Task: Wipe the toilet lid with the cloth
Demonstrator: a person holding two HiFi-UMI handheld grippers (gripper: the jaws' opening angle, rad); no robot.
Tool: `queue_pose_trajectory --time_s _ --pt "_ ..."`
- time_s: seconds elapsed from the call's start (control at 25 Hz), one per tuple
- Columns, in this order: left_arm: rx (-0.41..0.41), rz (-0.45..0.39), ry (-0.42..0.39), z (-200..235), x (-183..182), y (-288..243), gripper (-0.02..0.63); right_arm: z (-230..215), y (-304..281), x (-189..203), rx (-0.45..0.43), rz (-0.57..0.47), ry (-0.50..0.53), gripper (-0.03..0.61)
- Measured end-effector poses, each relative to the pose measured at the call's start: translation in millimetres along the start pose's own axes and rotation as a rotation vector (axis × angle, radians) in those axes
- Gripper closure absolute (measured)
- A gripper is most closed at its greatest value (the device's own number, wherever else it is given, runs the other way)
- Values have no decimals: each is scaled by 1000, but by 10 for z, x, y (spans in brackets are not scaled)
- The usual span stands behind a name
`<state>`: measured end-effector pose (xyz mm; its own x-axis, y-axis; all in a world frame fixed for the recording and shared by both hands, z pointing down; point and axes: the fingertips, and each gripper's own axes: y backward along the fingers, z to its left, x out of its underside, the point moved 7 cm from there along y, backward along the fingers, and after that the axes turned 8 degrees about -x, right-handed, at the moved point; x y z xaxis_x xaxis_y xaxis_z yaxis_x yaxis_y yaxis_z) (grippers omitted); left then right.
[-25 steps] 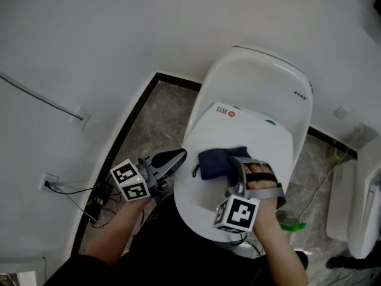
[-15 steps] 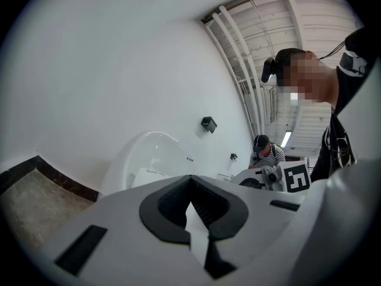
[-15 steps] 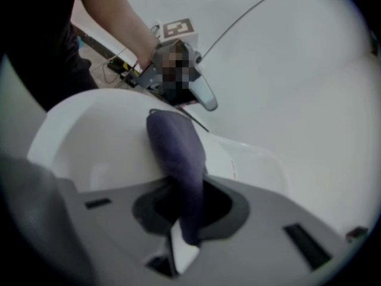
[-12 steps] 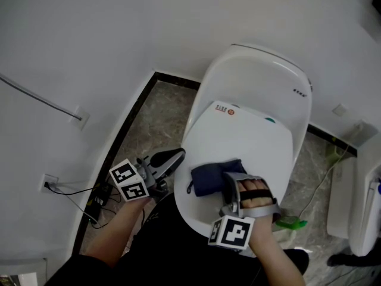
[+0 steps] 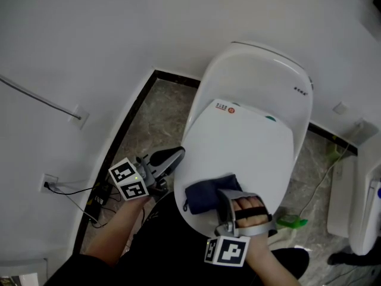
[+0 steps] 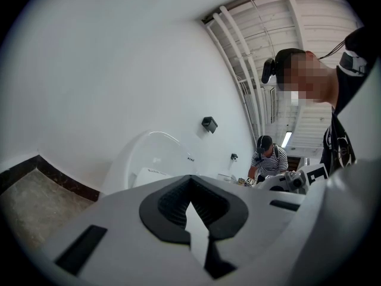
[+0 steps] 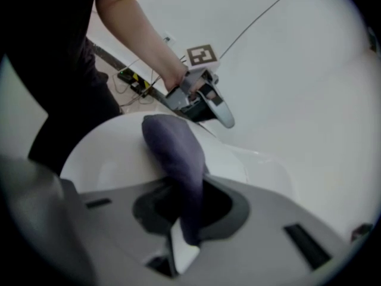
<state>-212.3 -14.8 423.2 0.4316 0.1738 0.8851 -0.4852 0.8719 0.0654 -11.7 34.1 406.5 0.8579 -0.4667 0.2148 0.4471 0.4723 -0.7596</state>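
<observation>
Now the right tool, clamped on the cloth, has pulled it to the near edge of the toilet lid; stroke likely done. The left tool idles, jaws together.

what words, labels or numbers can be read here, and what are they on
No text here is legible.
Red label on the toilet lid: too small to read.
Dark marks on the toilet's rear part: too small to read.
Left marker cube and right marker cube: patterns only, no words.
</observation>
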Motion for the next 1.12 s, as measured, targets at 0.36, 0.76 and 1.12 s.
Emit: queue_pose_trajectory --time_s 0.36,0.76,1.12 --pt "-6 -6 2 28 -9 16 601 155 39 -57 -44 -25 20 512" --pt "-16 -10 4 51 -34 25 601 -404 81 -5 27 -74 -38 512" --pt "-21 -24 -13 -10 -123 45 601 -1848 -557 206 177 27 -74 512"
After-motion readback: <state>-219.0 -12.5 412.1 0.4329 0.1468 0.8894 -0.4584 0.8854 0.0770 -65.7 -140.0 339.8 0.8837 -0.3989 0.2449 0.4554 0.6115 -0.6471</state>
